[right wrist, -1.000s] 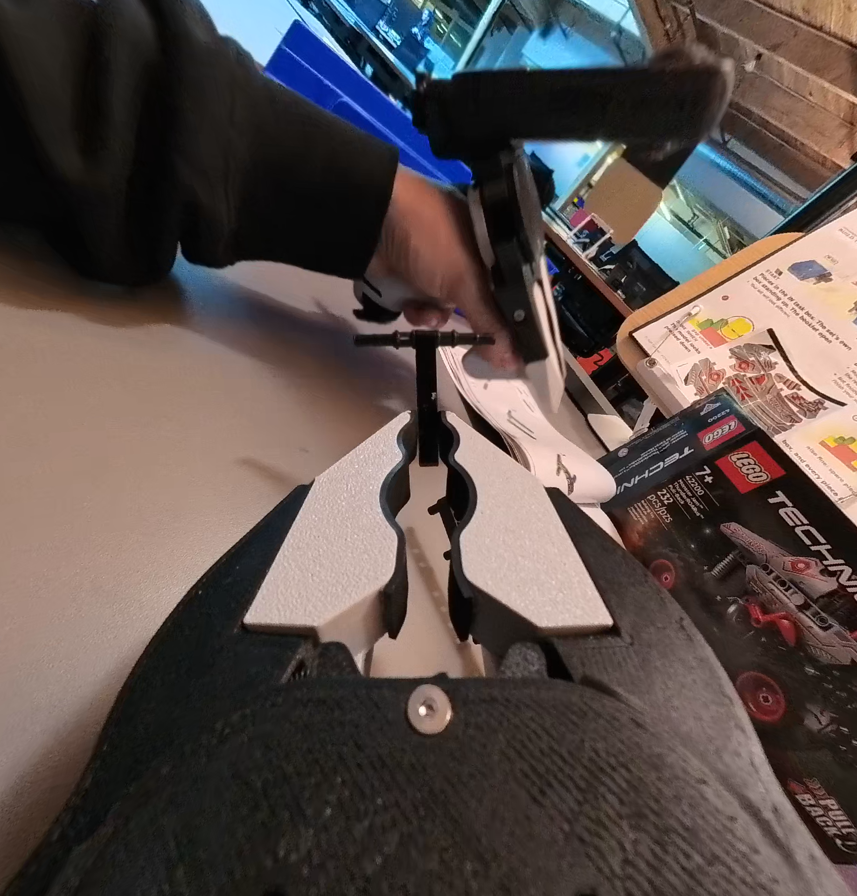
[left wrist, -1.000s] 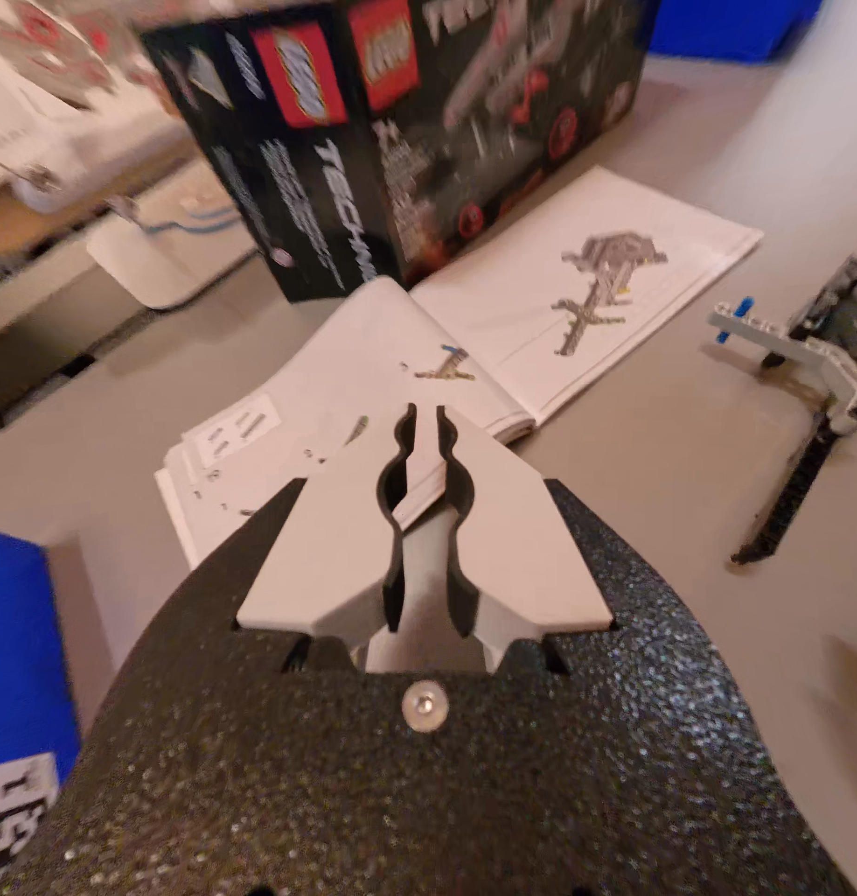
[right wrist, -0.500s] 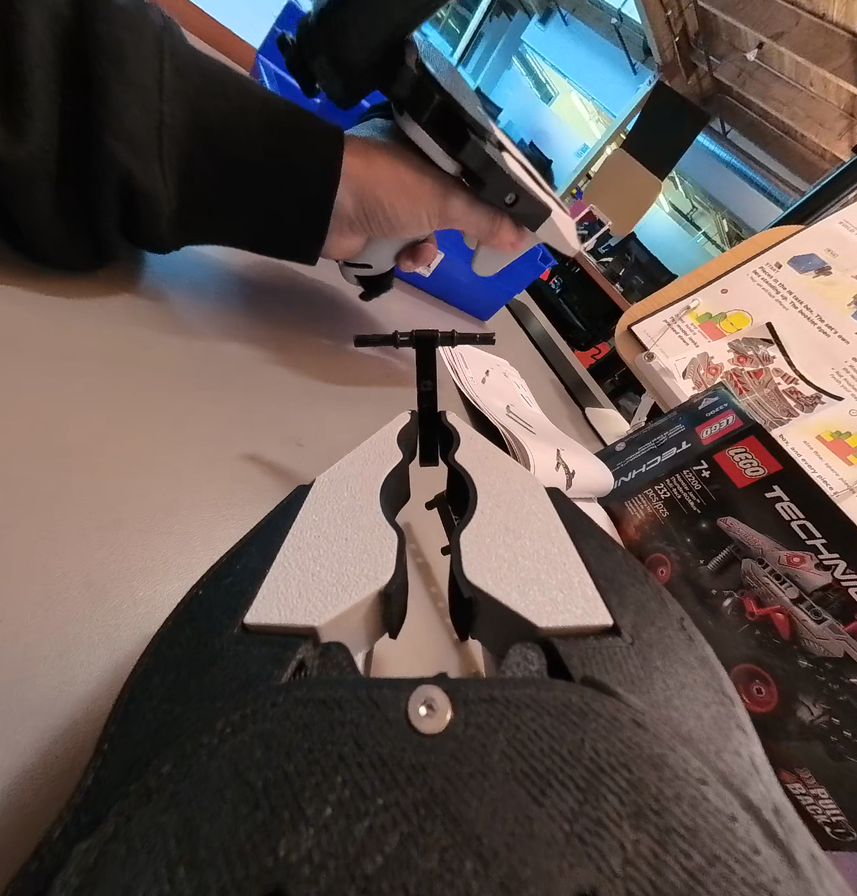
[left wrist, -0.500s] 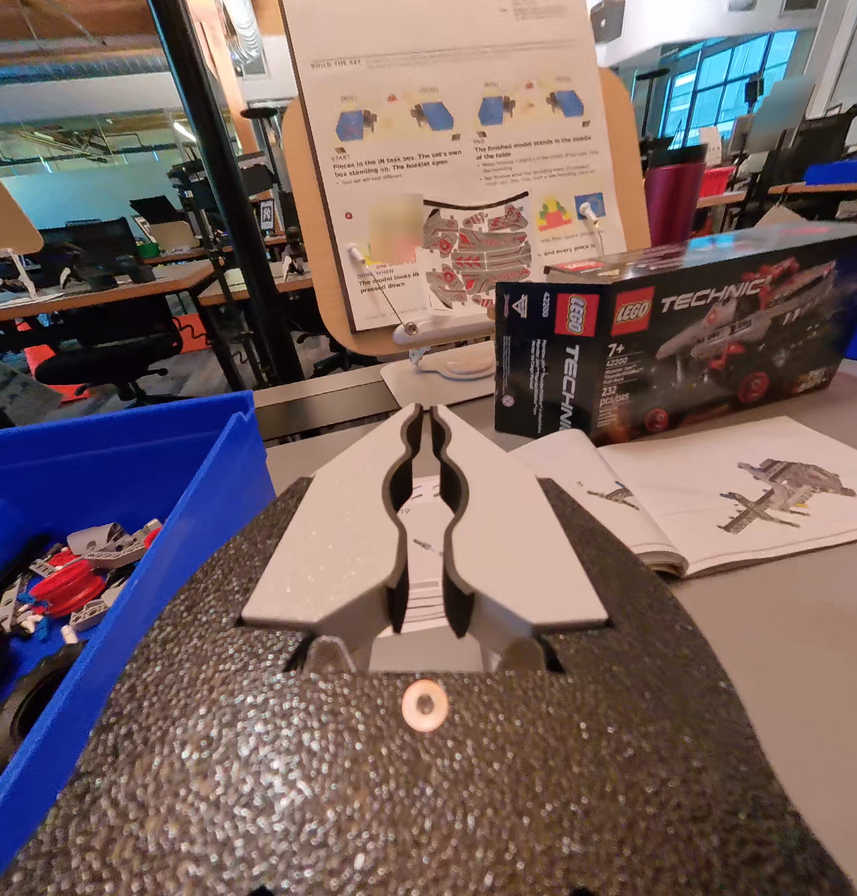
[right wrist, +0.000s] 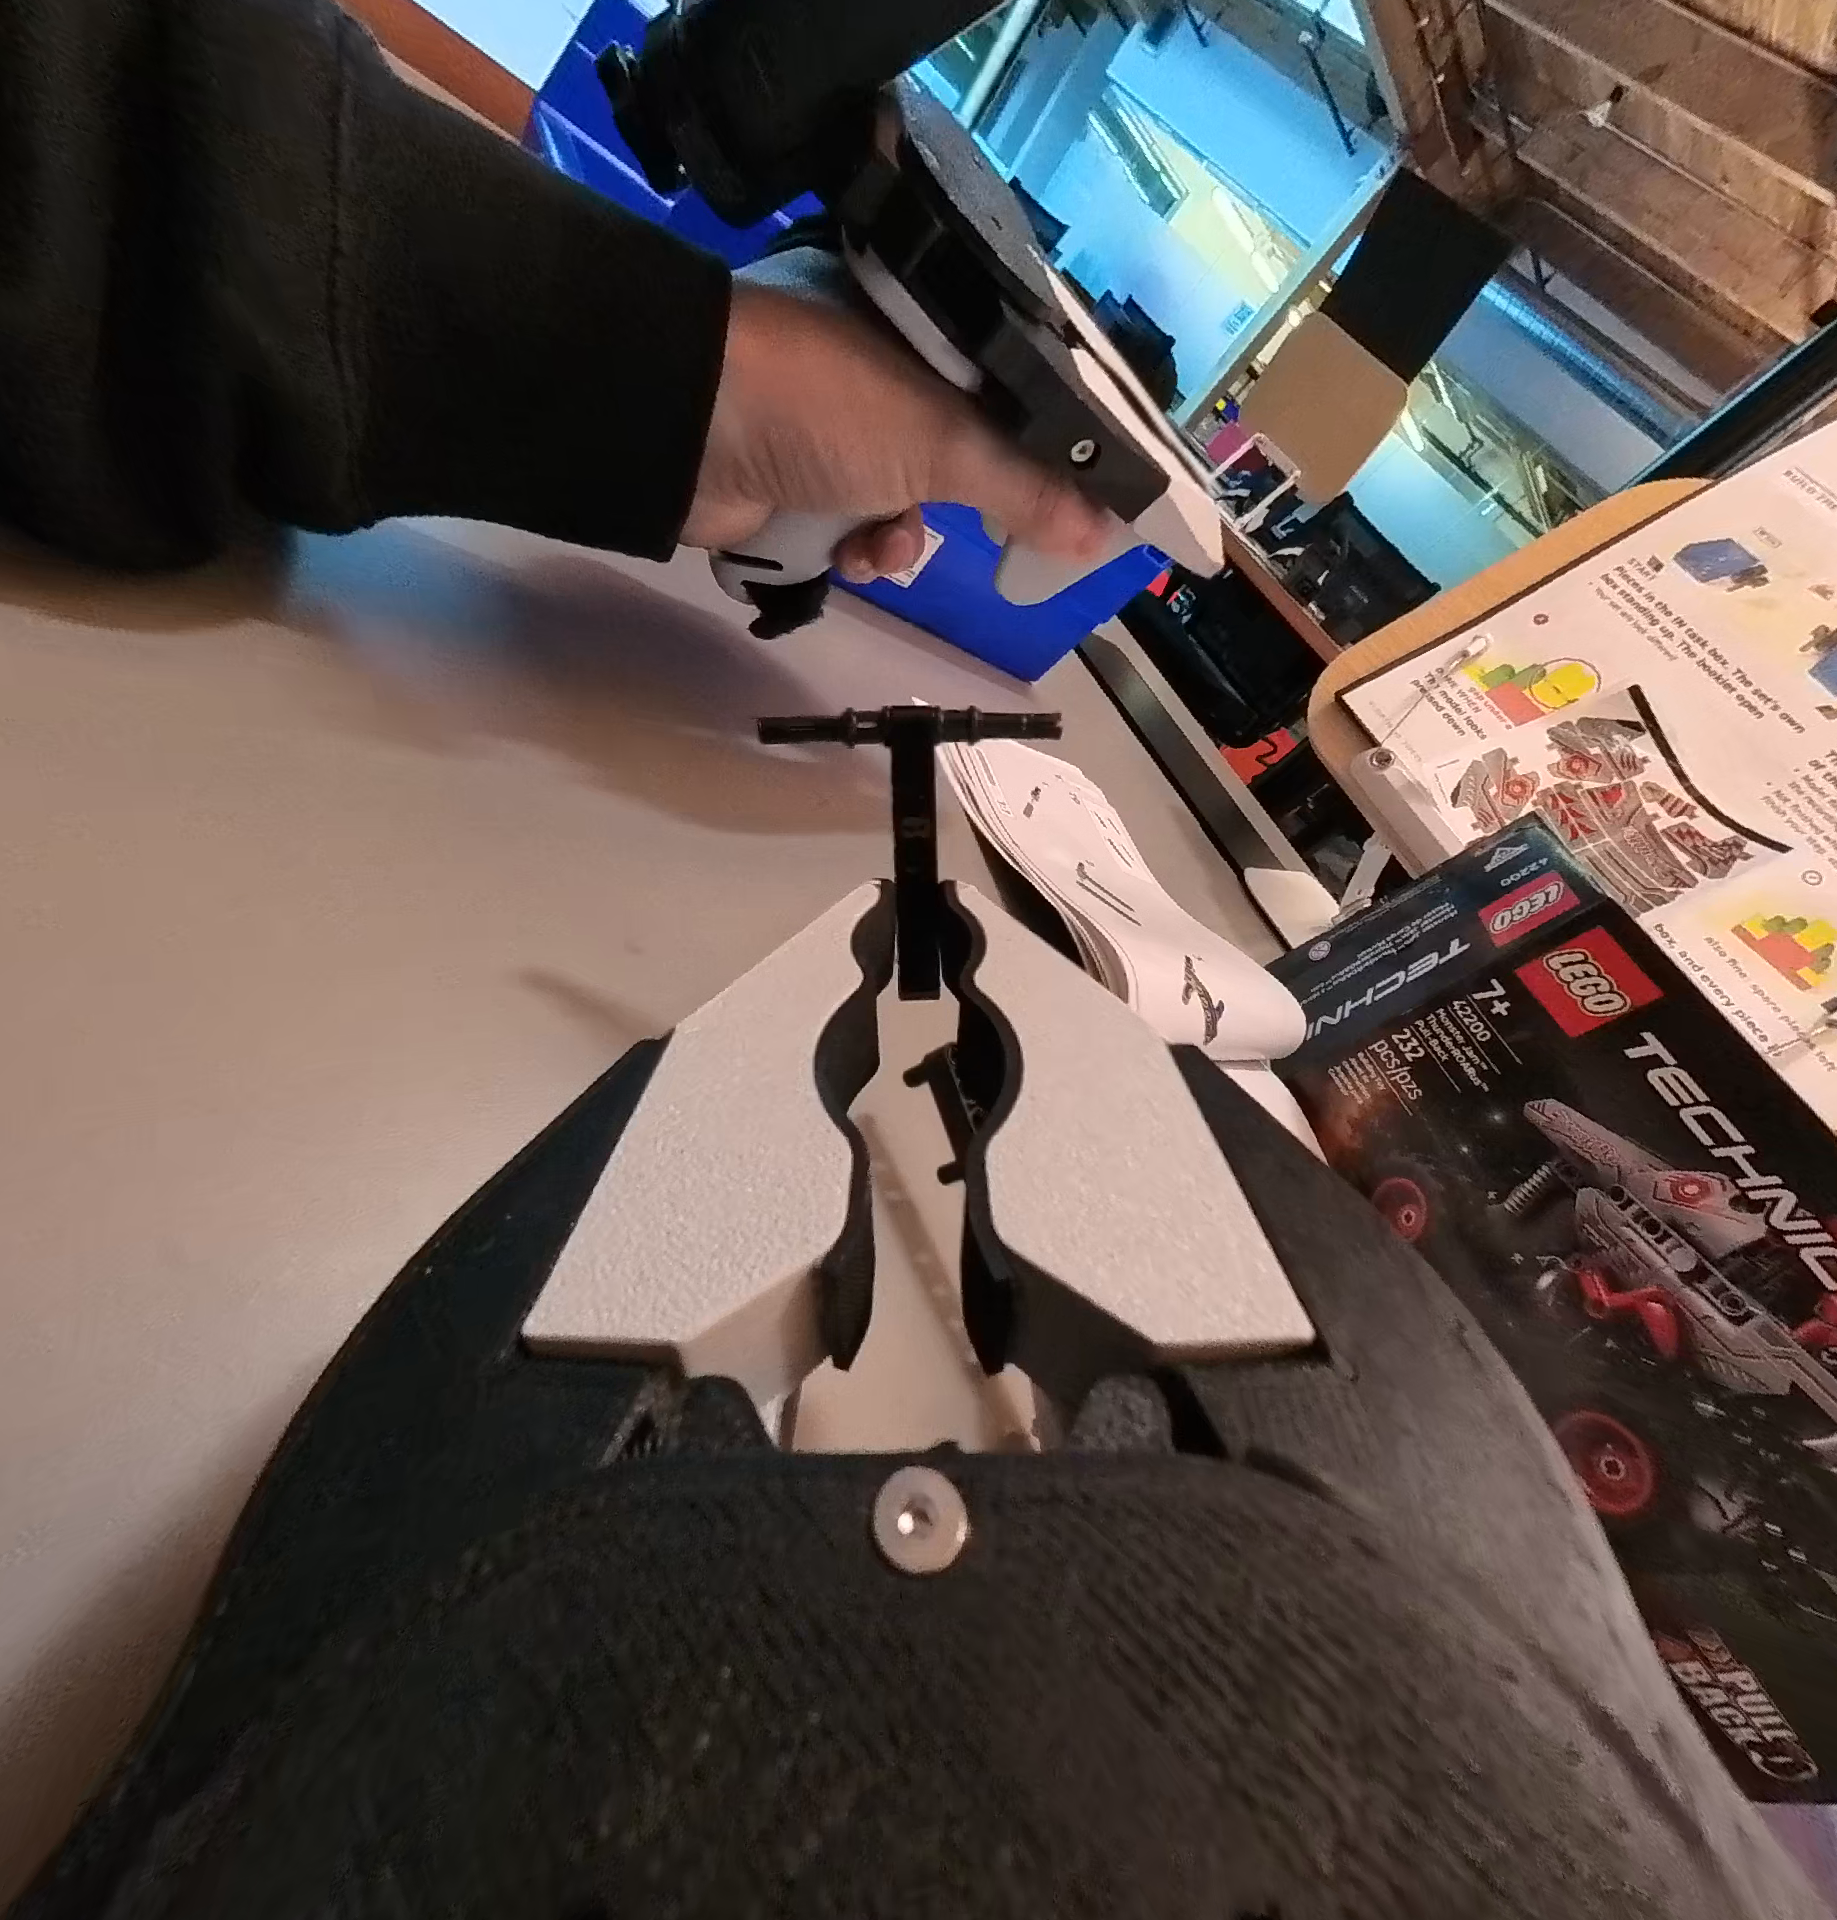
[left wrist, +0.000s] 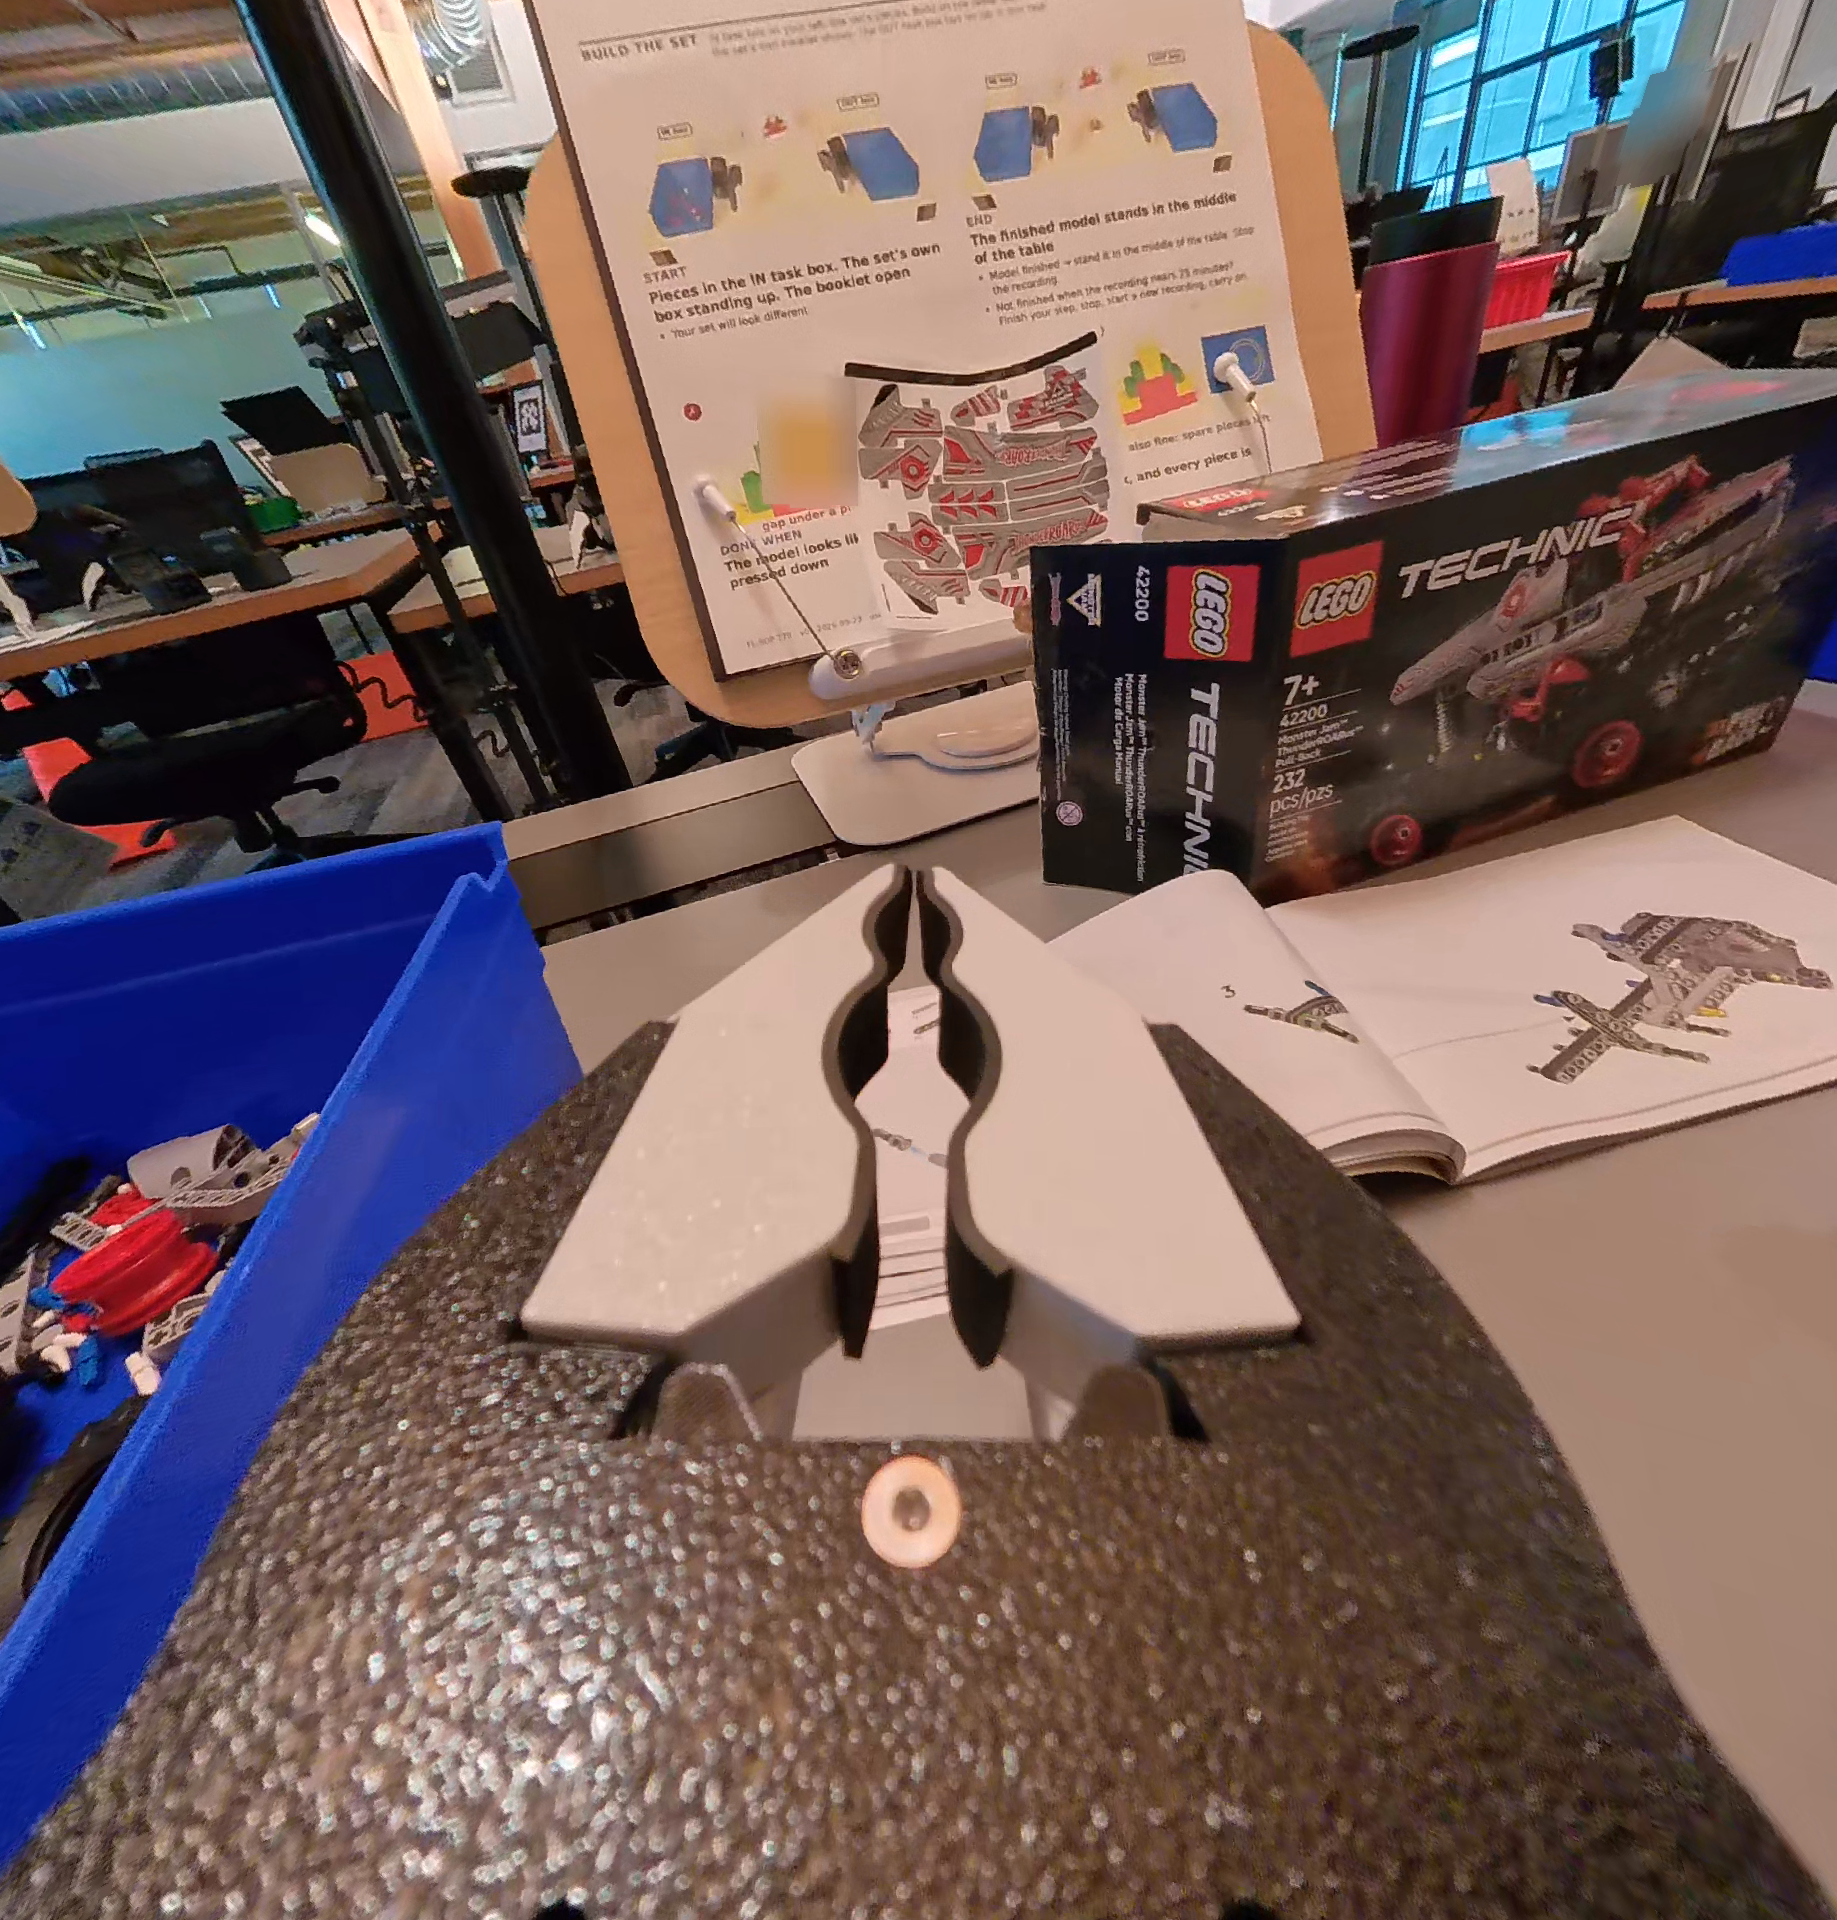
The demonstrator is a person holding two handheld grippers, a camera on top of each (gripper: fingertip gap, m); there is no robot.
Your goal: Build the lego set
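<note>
My right gripper (right wrist: 916, 906) is shut on a black T-shaped lego piece (right wrist: 914, 821), a thin beam with an axle across its top, and holds it above the grey table (right wrist: 270, 935). My left gripper (left wrist: 912, 885) is shut and empty, raised above the table between the blue bin (left wrist: 301, 1039) of loose lego parts and the open instruction booklet (left wrist: 1579, 997). In the right wrist view the left gripper (right wrist: 1194, 535) shows in a person's hand (right wrist: 852, 457), high above the black piece and in front of the blue bin (right wrist: 987, 613).
The lego set's box (left wrist: 1465, 665) stands behind the booklet and also shows in the right wrist view (right wrist: 1641, 1195). An instruction board (left wrist: 924, 312) on a white stand is behind it. Red wheels and grey parts (left wrist: 135, 1247) lie in the bin. The booklet's pages (right wrist: 1111, 935) curl beyond the right gripper.
My left gripper has lifted off the booklet and swung up and left toward the blue bin, staying shut. The right gripper holds the black piece in the same place.
</note>
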